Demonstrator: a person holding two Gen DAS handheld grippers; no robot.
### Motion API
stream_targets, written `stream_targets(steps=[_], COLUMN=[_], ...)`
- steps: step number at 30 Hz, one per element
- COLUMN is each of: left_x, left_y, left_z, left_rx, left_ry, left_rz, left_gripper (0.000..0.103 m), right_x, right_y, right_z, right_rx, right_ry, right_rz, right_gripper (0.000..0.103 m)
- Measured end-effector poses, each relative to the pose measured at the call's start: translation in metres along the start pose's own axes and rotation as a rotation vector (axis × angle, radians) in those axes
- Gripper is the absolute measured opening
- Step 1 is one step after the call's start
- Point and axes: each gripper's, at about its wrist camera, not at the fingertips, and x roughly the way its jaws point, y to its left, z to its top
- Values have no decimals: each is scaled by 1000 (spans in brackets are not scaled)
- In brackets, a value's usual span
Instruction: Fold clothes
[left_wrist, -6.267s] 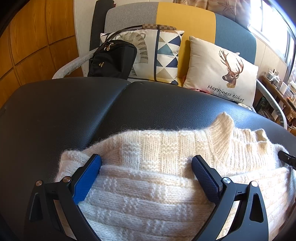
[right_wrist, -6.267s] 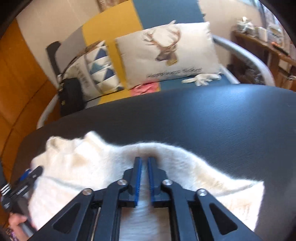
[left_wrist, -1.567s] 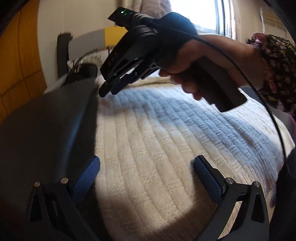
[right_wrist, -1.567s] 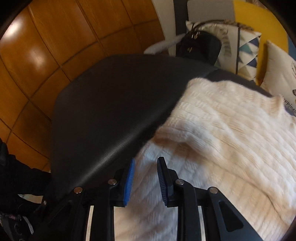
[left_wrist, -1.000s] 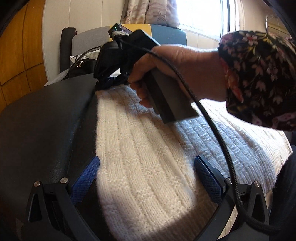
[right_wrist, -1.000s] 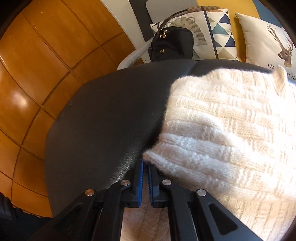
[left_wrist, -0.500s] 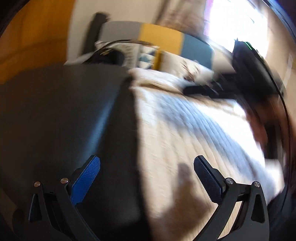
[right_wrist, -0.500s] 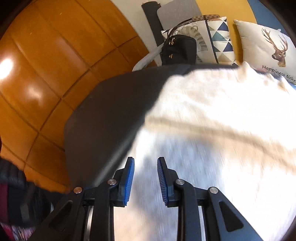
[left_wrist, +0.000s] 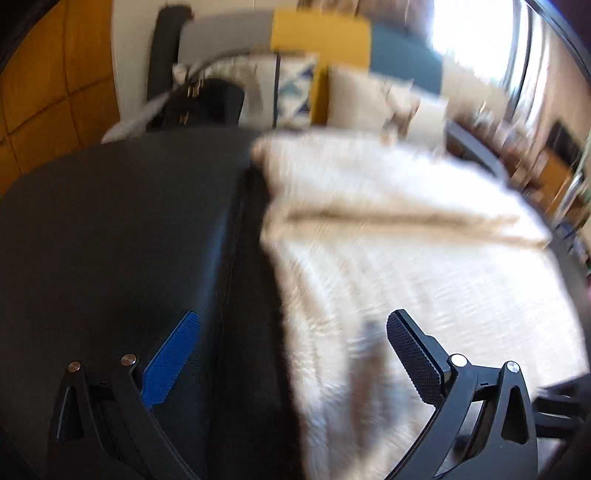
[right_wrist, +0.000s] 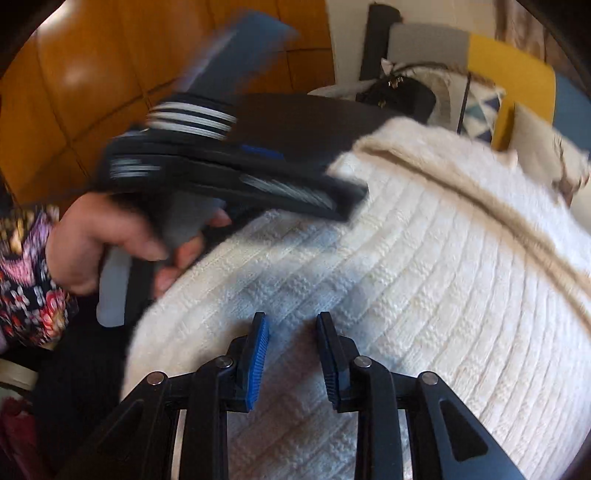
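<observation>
Sweater (right_wrist: 424, 266) lies on black table (left_wrist: 110, 229), both tools parted above it

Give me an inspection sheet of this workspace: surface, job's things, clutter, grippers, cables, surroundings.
Surface: black padded table, seam down the middle.
Job's things: cream knit sweater spread flat, one fold line across it.
Clutter: nothing seen on the table.
Grippers: left gripper open wide, straddling the sweater's edge; right gripper partly open above the knit, holding nothing.
Cables: nothing seen.
Surroundings: black bag, cushions on a sofa, wood-panel wall.
</observation>
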Motion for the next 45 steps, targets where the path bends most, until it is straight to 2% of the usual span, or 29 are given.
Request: stream_targets(steps=[2, 7, 9, 10, 11, 12, 14, 16, 18, 20, 22, 24, 25, 28, 32, 33, 35, 36, 38, 41, 42, 45], left_x=[3, 6, -3, -12, -21, -31, -44, -41, -28, -13, -13, -12, -11, -17, -42, -45, -48, -50, -47, -39, -36, -21], left_y=[-1, -7, -8, -11, -15, -20, -33, -47, -59, -63, -59, -59, -58, -59, -92, -112, -158, -188, -238, -305, -323, -355], left_z=[7, 21, 23, 23, 22, 22, 19, 12, 2, -7, -10, -11, -14, -14, 1, 5, 14, 13, 8, -7, -13, -25], left_rx=[18, 175, 203, 215, 221, 227, 193, 136, 96, 92, 73, 53, 49, 40, 44, 81, 171, 246, 372, 533, 579, 632], left_ry=[2, -14, -24, -54, -94, -135, -172, -138, -73, -28, -42, -44, -27, -28, -126, -146, -183, -200, -201, -163, -150, -84], left_rz=[40, 147, 220, 274, 295, 310, 244, 120, 76, 103, 111, 129, 114, 125, 35, -8, -103, -148, -213, -287, -305, -309], left_gripper=[103, 103, 103, 103, 103, 103, 103, 103, 103, 103, 103, 103, 103, 103, 103, 103, 103, 103, 103, 103, 103, 103], right_x=[5, 16, -5, -19, -32, -44, -64, -77, -88, -99, -110, -123, -117, -141, -173, -178, -185, -185, -179, -163, -165, -156], right_y=[3, 11, 7, 4, -4, -12, -30, -52, -74, -95, -109, -117, -134, -176, -232, -254, -291, -306, -329, -353, -354, -363], right_z=[3, 11, 2, -5, -13, -21, -37, -55, -71, -90, -109, -125, -119, -124, -131, -134, -139, -140, -140, -144, -148, -149], right_rx=[12, 70, 110, 136, 164, 188, 244, 313, 389, 456, 486, 492, 493, 624, 799, 859, 932, 940, 927, 961, 970, 976], right_ry=[-14, -39, -29, -35, -58, -80, -99, -97, -90, -57, -41, -65, -83, -196, -345, -362, -324, -279, -242, -214, -204, -183], right_rz=[-5, 1, 41, 70, 83, 60, 1, -67, -122, -176, -231, -260, -257, -165, -43, -46, -135, -216, -269, -190, -192, -183], right_gripper=[29, 29, 29, 29, 29, 29, 29, 29, 29, 29, 28, 27, 27, 28, 28, 28, 28, 30, 31, 31, 31, 31])
